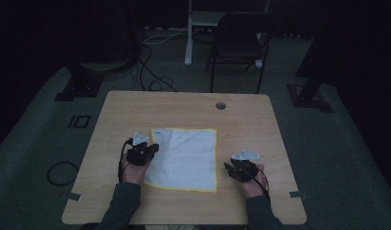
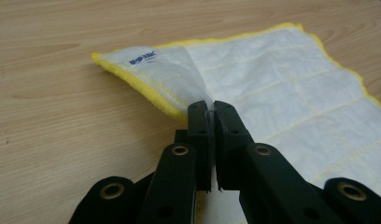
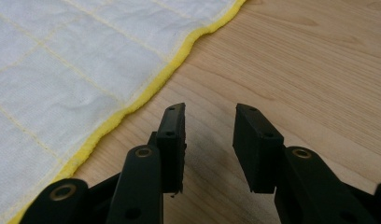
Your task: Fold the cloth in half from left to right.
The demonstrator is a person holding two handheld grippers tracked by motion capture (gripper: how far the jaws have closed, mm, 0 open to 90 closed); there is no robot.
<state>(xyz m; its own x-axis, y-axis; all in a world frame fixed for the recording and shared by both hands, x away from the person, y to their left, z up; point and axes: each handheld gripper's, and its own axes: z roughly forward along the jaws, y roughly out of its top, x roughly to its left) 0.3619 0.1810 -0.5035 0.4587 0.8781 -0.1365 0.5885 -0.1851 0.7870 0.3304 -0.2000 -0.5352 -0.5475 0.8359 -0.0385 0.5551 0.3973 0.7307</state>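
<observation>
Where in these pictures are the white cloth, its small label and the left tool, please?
white cloth (image 1: 186,158): high view, middle of its white field.
label (image 2: 143,56): left gripper view, on the blue print at the lifted edge.
left tool (image 2: 211,112): left gripper view, between its tips, shut on the cloth's edge.

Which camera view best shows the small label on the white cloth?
The left gripper view: the label sits close up on the lifted edge of the white cloth, blue print visible though unreadable. The left gripper pinches that edge. In the high view the cloth is too small to make it out.
</observation>
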